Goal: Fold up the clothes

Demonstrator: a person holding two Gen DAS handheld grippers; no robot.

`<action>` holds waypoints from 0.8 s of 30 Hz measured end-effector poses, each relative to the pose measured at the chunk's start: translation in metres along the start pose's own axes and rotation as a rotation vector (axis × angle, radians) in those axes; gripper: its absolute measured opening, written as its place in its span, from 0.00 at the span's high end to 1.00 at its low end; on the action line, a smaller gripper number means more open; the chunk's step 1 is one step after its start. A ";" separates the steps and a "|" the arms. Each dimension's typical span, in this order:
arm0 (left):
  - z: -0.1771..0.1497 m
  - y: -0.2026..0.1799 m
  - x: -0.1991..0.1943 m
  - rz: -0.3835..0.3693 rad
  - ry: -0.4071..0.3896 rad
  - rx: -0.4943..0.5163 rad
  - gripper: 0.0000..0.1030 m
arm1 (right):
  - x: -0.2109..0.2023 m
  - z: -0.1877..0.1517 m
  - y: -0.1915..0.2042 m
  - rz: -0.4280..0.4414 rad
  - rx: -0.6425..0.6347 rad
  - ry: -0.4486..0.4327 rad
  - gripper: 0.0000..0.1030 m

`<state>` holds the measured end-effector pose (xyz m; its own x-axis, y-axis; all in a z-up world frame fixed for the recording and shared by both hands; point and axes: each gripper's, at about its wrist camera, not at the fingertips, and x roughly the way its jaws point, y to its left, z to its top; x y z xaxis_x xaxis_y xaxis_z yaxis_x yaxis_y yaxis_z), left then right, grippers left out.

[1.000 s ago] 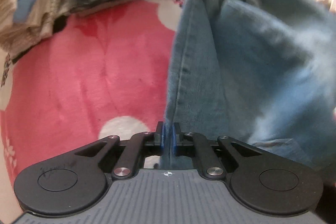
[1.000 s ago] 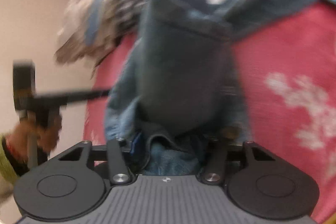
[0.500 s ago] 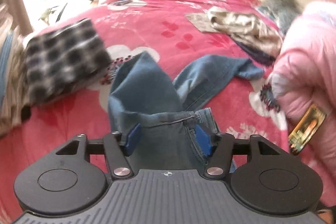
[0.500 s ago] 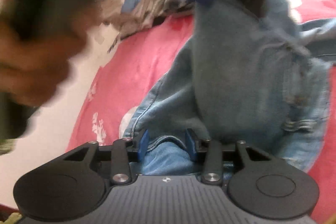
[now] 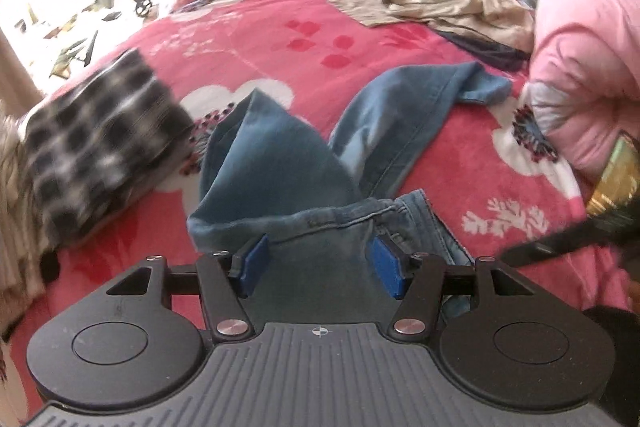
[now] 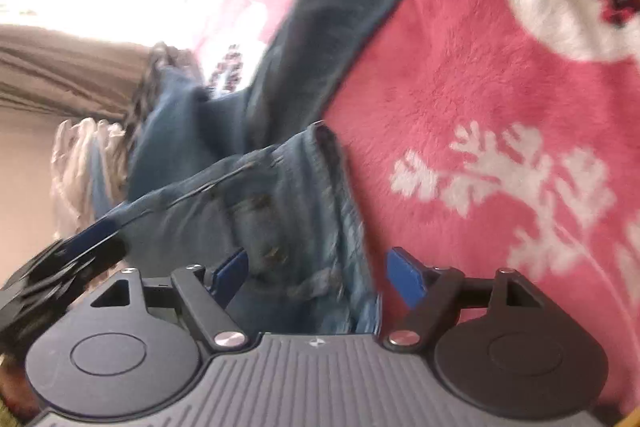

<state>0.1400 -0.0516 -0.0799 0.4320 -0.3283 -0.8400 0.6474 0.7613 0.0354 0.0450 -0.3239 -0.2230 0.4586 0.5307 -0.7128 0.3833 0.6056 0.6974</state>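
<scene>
One second earlier the left gripper (image 5: 320, 269) was pinched on a hanging denim fold; its jaws then stood apart, the waistband of the jeans (image 5: 280, 167) between them, unpressed. The jeans lay on the pink bed (image 5: 280, 27), waist toward the camera, legs splaying away toward the pillows. The right gripper (image 6: 320, 279) jaws were opening over the waistband, pads clear.

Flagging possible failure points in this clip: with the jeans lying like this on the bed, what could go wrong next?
1. The jeans lie bunched, legs splayed and twisted; folding now could trap creases.
2. Both grippers are off the denim, the right gripper opening, so a regrasp might catch one layer only.
3. The folded checked garment lies close; spreading could disturb it.
</scene>
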 end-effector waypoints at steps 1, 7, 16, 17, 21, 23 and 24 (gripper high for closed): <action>0.002 -0.001 0.001 -0.002 -0.001 0.021 0.44 | 0.010 0.003 0.000 -0.002 -0.004 0.006 0.22; 0.019 -0.005 0.016 -0.042 -0.021 0.123 0.44 | 0.027 0.006 0.003 0.045 -0.044 0.064 0.20; 0.017 -0.004 0.069 -0.120 0.163 0.230 0.45 | 0.033 -0.006 0.013 0.044 -0.134 0.147 0.78; 0.013 -0.002 0.070 -0.120 0.177 0.238 0.45 | 0.031 -0.004 0.016 0.037 -0.154 0.147 0.80; 0.013 0.007 0.064 -0.151 0.194 0.224 0.45 | 0.005 -0.012 0.049 0.018 -0.402 0.132 0.81; 0.021 0.011 0.061 -0.195 0.187 0.225 0.45 | -0.010 -0.017 0.065 0.020 -0.532 0.129 0.81; 0.026 0.012 0.061 -0.219 0.182 0.231 0.45 | -0.019 -0.020 0.071 0.033 -0.585 0.130 0.81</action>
<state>0.1899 -0.0770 -0.1164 0.1622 -0.3491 -0.9229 0.8459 0.5307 -0.0520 0.0475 -0.2795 -0.1615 0.3467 0.6006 -0.7205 -0.1513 0.7939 0.5889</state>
